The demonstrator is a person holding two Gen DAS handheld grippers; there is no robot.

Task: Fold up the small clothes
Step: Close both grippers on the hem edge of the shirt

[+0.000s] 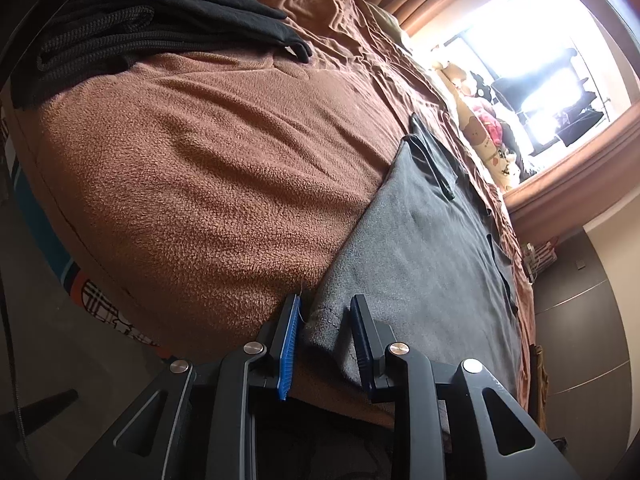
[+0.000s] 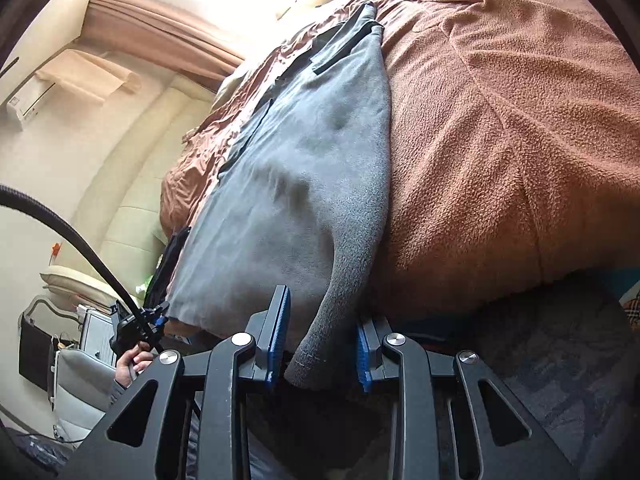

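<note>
A grey fleece garment [image 1: 420, 260] lies flat along the edge of a bed covered by a brown blanket [image 1: 200, 180]. My left gripper [image 1: 326, 316] has its near hem corner bunched between both fingers, filling the gap, and is shut on it. In the right wrist view the same grey garment [image 2: 288, 180] stretches away, and another near corner hangs down between the fingers of my right gripper [image 2: 322, 308]. A gap shows beside the left pad [image 2: 280, 320], so it stands open around the cloth. The left gripper [image 2: 156, 316] appears far left, held by a hand [image 2: 132, 360].
A stack of folded black clothes [image 1: 140, 28] sits on the blanket at the far left. Plush toys [image 1: 480, 120] line the window side of the bed under a bright window. A black cable [image 2: 80, 240] arcs past. The brown blanket [image 2: 500, 140] drops off at the near bed edge.
</note>
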